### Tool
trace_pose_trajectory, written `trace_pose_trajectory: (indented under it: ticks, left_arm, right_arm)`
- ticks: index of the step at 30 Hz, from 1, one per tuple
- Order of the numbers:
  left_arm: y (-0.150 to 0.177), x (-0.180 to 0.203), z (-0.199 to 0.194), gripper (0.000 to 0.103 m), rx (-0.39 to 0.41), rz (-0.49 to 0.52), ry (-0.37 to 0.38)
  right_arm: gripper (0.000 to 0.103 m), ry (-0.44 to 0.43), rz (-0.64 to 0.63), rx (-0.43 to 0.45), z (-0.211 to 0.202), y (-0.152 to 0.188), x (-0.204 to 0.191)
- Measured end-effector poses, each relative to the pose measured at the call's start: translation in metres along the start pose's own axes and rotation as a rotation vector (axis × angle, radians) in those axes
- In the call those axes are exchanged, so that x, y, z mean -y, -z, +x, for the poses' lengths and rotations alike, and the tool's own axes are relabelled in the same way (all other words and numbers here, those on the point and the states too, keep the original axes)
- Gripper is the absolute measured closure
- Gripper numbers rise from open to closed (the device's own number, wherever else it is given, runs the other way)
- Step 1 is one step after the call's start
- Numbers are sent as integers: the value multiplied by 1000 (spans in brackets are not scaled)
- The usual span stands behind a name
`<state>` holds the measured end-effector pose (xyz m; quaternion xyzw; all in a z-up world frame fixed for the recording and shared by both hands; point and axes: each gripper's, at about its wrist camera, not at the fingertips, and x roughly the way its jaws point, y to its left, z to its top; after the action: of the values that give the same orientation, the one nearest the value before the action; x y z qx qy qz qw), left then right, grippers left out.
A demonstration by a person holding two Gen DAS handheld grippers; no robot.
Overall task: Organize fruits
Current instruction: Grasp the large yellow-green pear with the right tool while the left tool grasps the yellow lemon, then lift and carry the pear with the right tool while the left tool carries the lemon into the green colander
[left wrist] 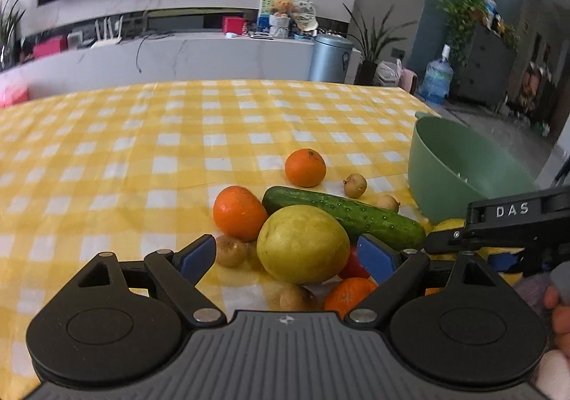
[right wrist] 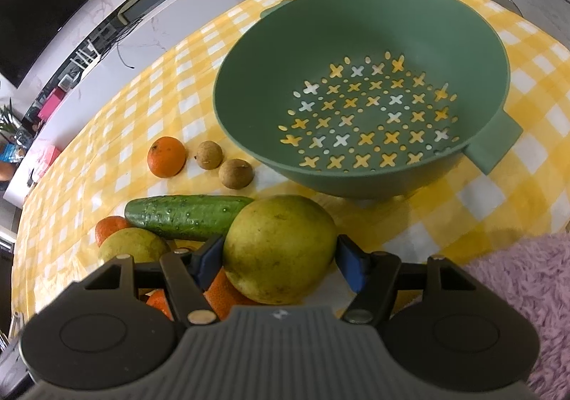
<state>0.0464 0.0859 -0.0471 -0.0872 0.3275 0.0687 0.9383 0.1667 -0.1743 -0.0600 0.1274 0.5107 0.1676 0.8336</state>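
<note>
Clamping a large round yellow-green citrus fruit (right wrist: 279,250) between both blue pads: right claw (right wrist: 279,257), at 6 o'clock of the empty green perforated plastic colander (right wrist: 356,26) on the yellow-checked desk (right wrist: 498,207). Straddling a second yellow-green citrus (left wrist: 302,243) with pads apart, not pressing: left claw (left wrist: 288,254). Counted in the left wrist view: three oranges, at 12 (left wrist: 305,167), 10 (left wrist: 239,212) and 5 o'clock (left wrist: 347,295) of that citrus; one dark green bumpy cucumber (left wrist: 342,214); four small brown round fruits, two by the colander (left wrist: 355,185), two near the left claw (left wrist: 231,250).
</note>
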Motion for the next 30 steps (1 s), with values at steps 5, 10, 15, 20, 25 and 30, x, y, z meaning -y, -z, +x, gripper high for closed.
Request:
trace_pose_trajectory:
  ticks: [5,10,15,20,25,30]
  left_arm:
    - [-3,5,13,0,-11,15,-6]
    - [-2,13,31,8,-63,68,-22]
    - [-3,18,37,17,-50,80,-36]
    - [-5,16,38,22,-54,62,-25]
    - [-5,16,38,23,-50,49,-26]
    - [-6,9,34,23,-40,-6,-4]
  right_arm:
    - [38,-21,-4,2,1,0,2]
    - [38,-58,12,-7,2,-1,6]
    - [38,-65,11,-10,3,0,6]
    - [38,-64,11,-10,3,0,6]
    - [38,-62,10,-8,3,0,5]
    - [38,-63,16,-7,3,0,5]
